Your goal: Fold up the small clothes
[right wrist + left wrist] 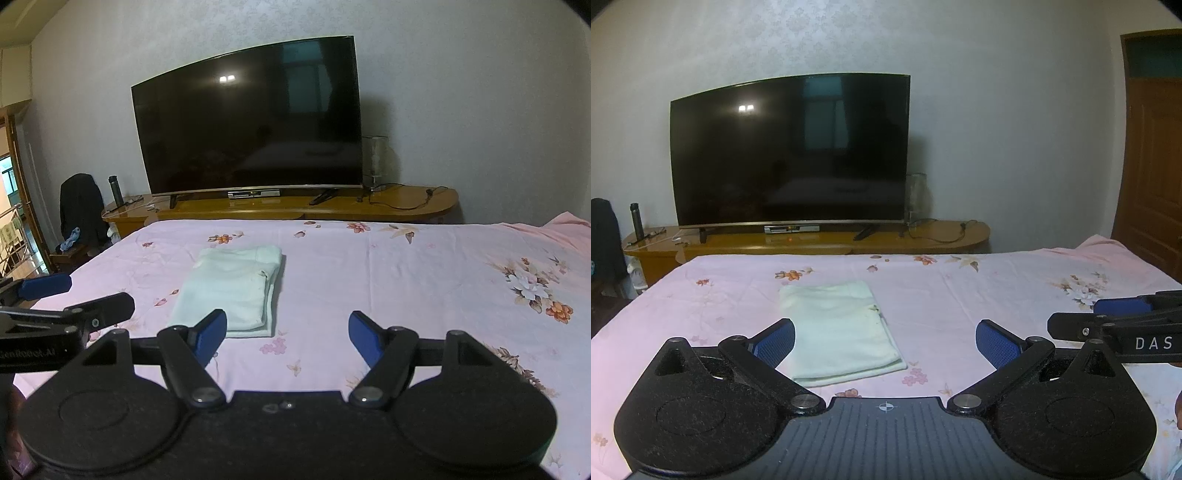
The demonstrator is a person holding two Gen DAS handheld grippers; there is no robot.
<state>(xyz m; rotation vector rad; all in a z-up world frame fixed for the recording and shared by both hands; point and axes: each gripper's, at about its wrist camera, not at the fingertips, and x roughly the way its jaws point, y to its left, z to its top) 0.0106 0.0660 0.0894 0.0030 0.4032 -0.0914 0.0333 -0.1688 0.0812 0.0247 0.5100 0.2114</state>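
Nearest the camera, the left tool hovered above the bed, its blue pads spread wide with nothing between them. The right tool hung alongside in the same manner, its blue-faced fingers standing well apart and gripping nothing. Each tool showed at the edge of the other's view, the two side by side and close, neither touching the bedding.

Just beyond the fingertips lay the folded garment, a pale, cream-white piece of cloth pressed into a neat rectangle with its layered edges visible along the right side. It rested flat on the pink floral sheet, somewhat to the left of the middle of the bed, and ahead of the left tool more than the right. No tool touched it.

Past the foot of the bed stood a low wooden TV stand, carrying a large dark television with a slim set-top box beneath it. A dark flask stood upright at the stand's left end, and a loose black cable trailed across its right end. A dark jacket hung over a chair to the left. A wooden door showed at the far right in the left wrist view.
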